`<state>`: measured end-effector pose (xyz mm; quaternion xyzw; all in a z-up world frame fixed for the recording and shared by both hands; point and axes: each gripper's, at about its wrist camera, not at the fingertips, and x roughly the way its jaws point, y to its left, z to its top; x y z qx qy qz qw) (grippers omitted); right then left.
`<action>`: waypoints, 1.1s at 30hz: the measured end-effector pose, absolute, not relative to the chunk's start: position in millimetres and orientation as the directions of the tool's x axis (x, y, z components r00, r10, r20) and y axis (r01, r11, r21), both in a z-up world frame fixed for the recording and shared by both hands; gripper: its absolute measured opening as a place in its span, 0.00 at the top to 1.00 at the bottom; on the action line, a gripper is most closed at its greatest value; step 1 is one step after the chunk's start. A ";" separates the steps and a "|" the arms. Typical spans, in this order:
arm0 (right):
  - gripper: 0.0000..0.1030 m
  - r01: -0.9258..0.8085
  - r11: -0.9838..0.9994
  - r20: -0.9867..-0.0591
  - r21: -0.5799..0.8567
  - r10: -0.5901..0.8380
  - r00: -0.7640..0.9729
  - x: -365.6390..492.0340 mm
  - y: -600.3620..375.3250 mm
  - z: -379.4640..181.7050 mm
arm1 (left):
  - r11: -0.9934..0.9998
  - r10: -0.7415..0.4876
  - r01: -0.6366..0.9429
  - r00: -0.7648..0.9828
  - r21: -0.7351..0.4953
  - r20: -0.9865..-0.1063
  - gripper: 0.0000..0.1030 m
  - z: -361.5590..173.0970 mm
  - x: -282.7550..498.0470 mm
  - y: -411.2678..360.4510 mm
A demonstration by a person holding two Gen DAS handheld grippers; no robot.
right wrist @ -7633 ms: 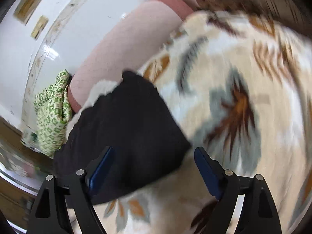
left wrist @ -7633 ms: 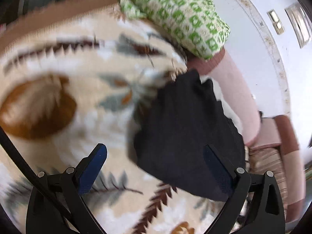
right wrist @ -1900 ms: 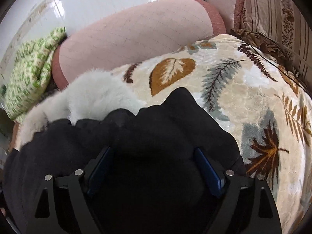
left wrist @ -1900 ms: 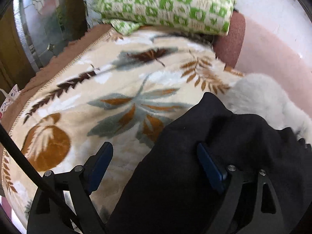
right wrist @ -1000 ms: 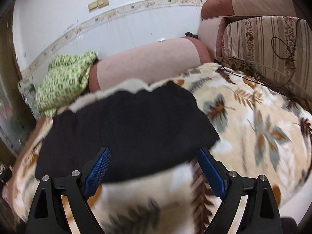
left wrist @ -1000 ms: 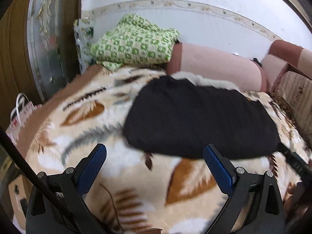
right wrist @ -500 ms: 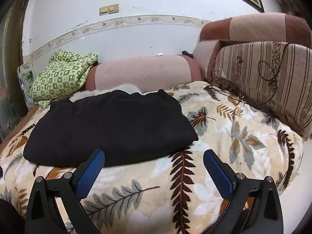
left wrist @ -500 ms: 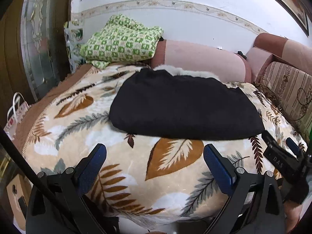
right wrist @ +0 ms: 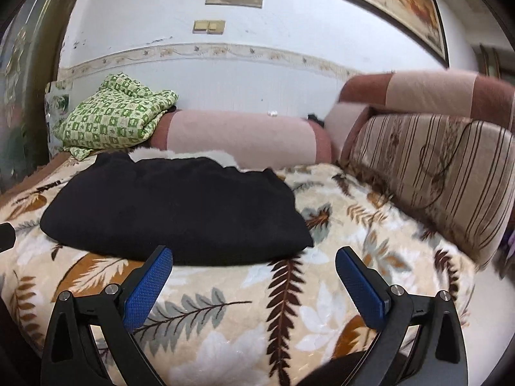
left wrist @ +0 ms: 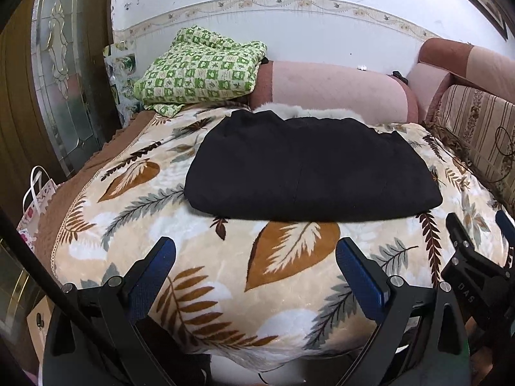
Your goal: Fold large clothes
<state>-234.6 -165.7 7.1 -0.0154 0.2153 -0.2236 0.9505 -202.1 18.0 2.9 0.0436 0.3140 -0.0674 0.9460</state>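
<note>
A folded black garment (left wrist: 309, 167) lies flat on the leaf-print blanket (left wrist: 289, 257), with white fur trim (left wrist: 305, 111) showing at its far edge. It also shows in the right wrist view (right wrist: 173, 206). My left gripper (left wrist: 256, 257) is open and empty, held back from the garment over the blanket's near edge. My right gripper (right wrist: 254, 267) is open and empty, just short of the garment's near edge. The right gripper also shows in the left wrist view (left wrist: 476, 234) at the far right.
A green checked quilt (left wrist: 199, 67) is piled at the back left on a pink bolster (left wrist: 338, 93). A striped sofa back (right wrist: 434, 173) runs along the right. A glass door (left wrist: 64, 80) and a paper bag (left wrist: 35, 202) stand at the left.
Both grippers have pulled back from the black garment, which now lies folded on the blanket. The right wrist view has tilted up a little.
</note>
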 end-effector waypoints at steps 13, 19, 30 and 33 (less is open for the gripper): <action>0.01 0.439 0.893 -0.302 -0.097 -0.446 0.842 -251.1 -164.4 22.0 | 0.992 -0.076 0.117 0.861 0.051 -0.503 0.04 14.5 -215.4 21.3; 0.01 0.443 0.890 -0.309 -0.112 -0.454 0.835 -250.1 -159.7 16.1 | 0.991 -0.078 0.125 0.848 0.054 -0.525 0.04 10.6 -212.0 20.1; 0.01 0.449 0.889 -0.399 -0.089 -0.445 0.802 -241.5 -168.3 5.0 | 0.986 -0.091 0.151 0.830 0.066 -0.551 0.04 3.1 -211.3 14.8; 0.01 0.445 0.891 -0.401 -0.092 -0.442 0.802 -241.4 -166.4 3.3 | 0.987 -0.090 0.149 0.829 0.064 -0.552 0.04 2.9 -211.2 14.3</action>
